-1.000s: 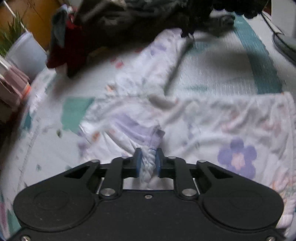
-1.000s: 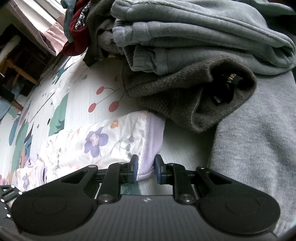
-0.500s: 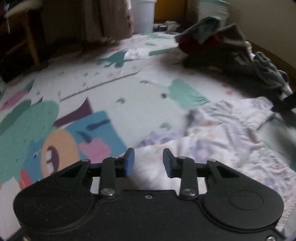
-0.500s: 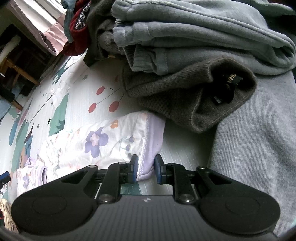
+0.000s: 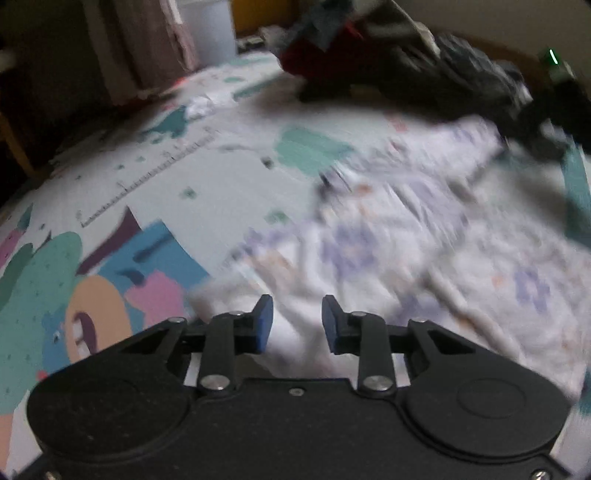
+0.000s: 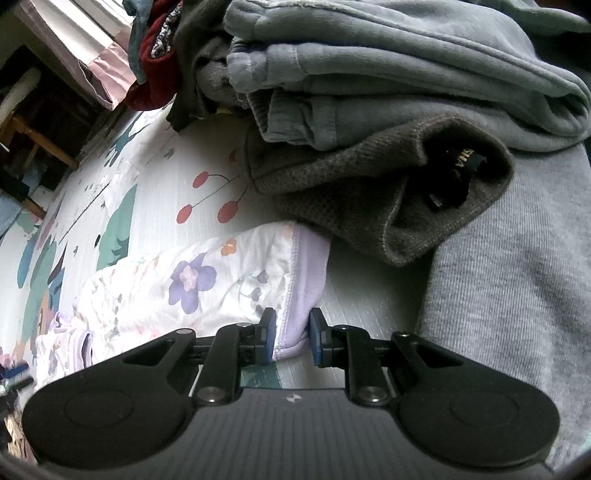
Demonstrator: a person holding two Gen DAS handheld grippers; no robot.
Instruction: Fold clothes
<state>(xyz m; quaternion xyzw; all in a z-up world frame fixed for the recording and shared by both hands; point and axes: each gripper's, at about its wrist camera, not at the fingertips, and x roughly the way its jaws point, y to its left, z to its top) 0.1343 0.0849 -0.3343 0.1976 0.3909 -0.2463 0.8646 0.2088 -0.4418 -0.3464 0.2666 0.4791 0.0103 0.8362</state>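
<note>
A white garment with purple flowers (image 5: 406, 240) lies spread and rumpled on the patterned play mat (image 5: 184, 177). My left gripper (image 5: 297, 325) hovers over the garment's near edge. Its jaws stand apart and are closing, with white cloth showing between them but not pinched. The left wrist view is blurred. In the right wrist view the same floral garment (image 6: 192, 280) ends in a lilac band (image 6: 306, 280). My right gripper (image 6: 292, 338) is shut on that band, low over the mat (image 6: 155, 177).
Folded grey clothes (image 6: 369, 74), a brown knit piece (image 6: 351, 192) and a light grey sweater (image 6: 517, 277) crowd the right gripper's far and right sides. A dark heap of clothes (image 5: 424, 70), a curtain (image 5: 147, 48) and a white bin (image 5: 210, 33) border the mat.
My left gripper let go of the bunched floral cloth, rolled and swung away to the garment's edge; its jaws widened, then narrowed a little. The right gripper keeps its grip.
</note>
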